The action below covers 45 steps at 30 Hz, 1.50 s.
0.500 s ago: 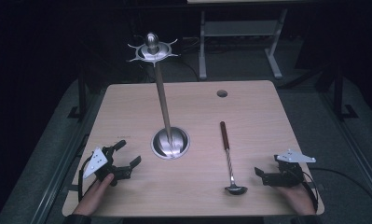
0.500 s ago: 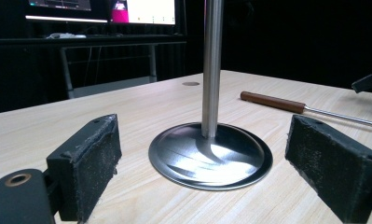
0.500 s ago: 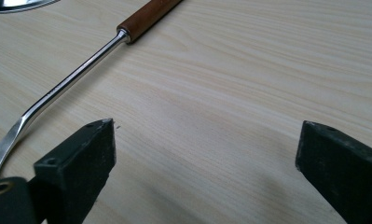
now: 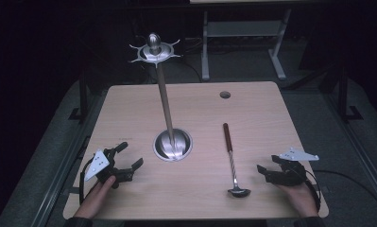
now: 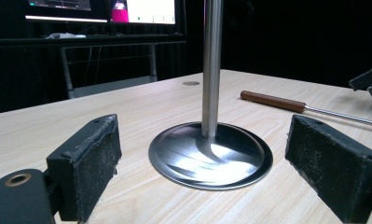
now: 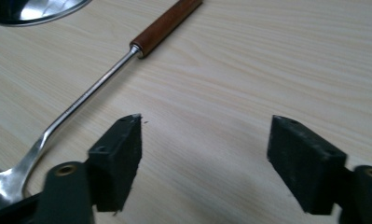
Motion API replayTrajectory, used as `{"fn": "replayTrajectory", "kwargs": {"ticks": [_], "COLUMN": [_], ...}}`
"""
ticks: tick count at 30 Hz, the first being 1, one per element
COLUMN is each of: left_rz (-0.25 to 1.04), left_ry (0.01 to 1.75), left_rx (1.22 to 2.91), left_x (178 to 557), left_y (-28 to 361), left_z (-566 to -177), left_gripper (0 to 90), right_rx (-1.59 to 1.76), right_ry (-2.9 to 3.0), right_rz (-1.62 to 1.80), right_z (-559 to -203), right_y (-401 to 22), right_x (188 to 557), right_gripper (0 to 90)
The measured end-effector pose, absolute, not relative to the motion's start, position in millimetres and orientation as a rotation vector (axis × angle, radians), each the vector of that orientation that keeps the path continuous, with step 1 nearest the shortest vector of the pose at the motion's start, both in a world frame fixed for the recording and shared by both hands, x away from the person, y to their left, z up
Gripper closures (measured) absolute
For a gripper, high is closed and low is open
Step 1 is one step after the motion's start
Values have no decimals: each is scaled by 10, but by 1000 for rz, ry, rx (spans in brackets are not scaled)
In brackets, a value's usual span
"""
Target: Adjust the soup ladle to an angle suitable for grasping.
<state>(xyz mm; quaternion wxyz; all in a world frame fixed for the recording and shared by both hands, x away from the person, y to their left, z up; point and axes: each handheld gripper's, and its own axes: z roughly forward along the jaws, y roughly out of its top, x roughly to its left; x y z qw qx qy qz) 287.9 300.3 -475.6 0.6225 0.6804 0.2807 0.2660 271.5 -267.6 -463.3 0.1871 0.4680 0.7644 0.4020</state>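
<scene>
A steel utensil stand rises from a round base (image 4: 173,144) in the table's middle, its pole (image 4: 164,97) ending in a hooked crown (image 4: 154,50). A ladle (image 4: 231,158) with a brown wooden handle lies flat to the right of the base, bowl toward the near edge. My left gripper (image 4: 130,154) rests open at the near left and faces the base (image 5: 211,156) and pole (image 5: 211,65), nothing between its pads (image 5: 88,163). My right gripper (image 4: 267,164) is open at the near right, beside the ladle (image 6: 86,100), which lies left of its left pad (image 6: 120,158).
The wooden table (image 4: 252,113) has a small round cable hole (image 4: 225,94) at the back right. A metal frame (image 4: 243,38) stands on the floor behind the table. Lit screens (image 5: 127,7) glow in the dark background of the left gripper view.
</scene>
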Motion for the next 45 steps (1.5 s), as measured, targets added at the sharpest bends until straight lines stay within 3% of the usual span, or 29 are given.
{"fn": "replayTrajectory", "kwargs": {"ticks": [8,12,21,45], "left_rz": [612,611,612,610], "left_ry": [644,645,645,645], "left_rx": [1563,1564,1568,1567], "left_x": [2879,2879,2878,2878], "left_y": [3004,3005,3005,3005], "left_z": [-4756,-4756,-4755,-4754], "left_gripper": [97,97,97,97], "right_rx": [1265,1242,1194,1174], "right_ry": [2158,2147,2167,2173], "right_rz": [1164,1171,1209,1204], "right_z": [-4572,-4550,-4543,-4529], "right_y": [-2595,-2543,-2394,-2092], "right_x": [2805,2844,2993,3505], "right_gripper": [500,670,892,897]}}
